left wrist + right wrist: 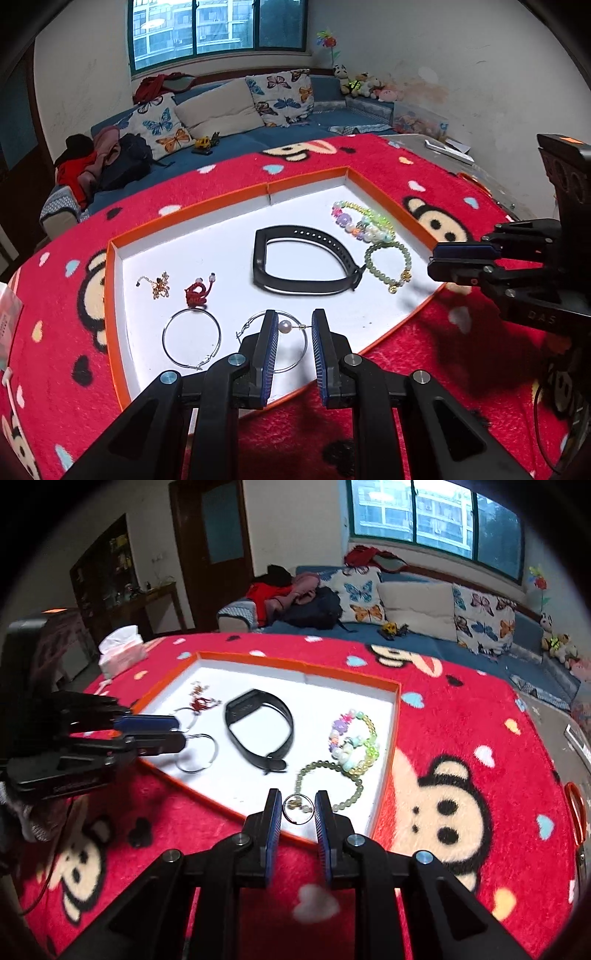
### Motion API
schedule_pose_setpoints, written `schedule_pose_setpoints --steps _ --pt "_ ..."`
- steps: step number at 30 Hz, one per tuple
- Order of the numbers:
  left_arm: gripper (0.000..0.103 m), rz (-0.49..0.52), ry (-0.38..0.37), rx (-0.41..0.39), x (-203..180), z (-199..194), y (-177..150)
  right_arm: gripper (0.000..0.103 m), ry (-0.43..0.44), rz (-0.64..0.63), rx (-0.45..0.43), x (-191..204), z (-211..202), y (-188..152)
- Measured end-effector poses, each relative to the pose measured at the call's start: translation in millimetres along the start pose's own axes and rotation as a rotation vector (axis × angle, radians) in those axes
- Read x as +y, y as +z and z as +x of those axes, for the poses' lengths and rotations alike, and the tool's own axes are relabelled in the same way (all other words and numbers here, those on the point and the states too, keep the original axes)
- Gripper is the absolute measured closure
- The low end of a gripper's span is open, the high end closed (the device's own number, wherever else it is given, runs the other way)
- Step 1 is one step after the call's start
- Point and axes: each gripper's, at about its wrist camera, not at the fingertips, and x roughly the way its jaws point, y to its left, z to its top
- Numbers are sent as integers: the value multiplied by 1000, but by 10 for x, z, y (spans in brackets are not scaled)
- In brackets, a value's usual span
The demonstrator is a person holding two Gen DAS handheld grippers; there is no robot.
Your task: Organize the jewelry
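An orange-rimmed white tray (110, 266) (295, 664) holds the jewelry. My left gripper (293, 325) is shut on a pearl pin (285, 326), held above a silver hoop (295, 354). A second hoop (192, 338), a red knot charm (197, 291) and a gold charm (159, 286) lie to the left. A black band (303, 258) (258, 731), a colourful bead bracelet (364, 221) (354, 742) and a green bead bracelet (388, 264) (328, 775) lie further right. My right gripper (297, 808) is shut on a small silver ring (297, 808) over the tray's near corner.
The tray sits on a red cartoon-monkey blanket (424, 369) (461, 812). A tissue box (122, 650) stands at the table's far left. An orange ring (576, 812) lies at the right edge. A sofa with butterfly cushions (236, 107) is behind.
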Motion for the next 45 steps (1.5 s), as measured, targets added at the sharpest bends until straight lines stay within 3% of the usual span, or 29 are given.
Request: schedule_pose_setpoints --steps 20,22,24,30,32,34,39,45 --pt "80 -17 22 22 45 98 5 82 -1 18 35 -43 112 -34" --pt "67 -23 28 21 52 89 6 82 0 22 39 -51 115 -37" --pt "62 -29 36 12 57 61 7 81 0 20 46 -51 122 -43" --pt "60 -39 46 -6 40 -75 -1 75 -15 18 42 -29 71 -52" --pt "56 -45 52 -15 24 -134 -8 71 -20 17 35 -8 34 -58" --pt "41 -59 60 -26 15 -211 -22 69 -22 19 35 10 3 -67" --pt "35 -81 74 -50 -11 -398 -92 60 -34 30 31 77 -66 -100" --pt "26 -106 104 -58 -17 -587 -236 58 -37 41 18 179 -163 -168"
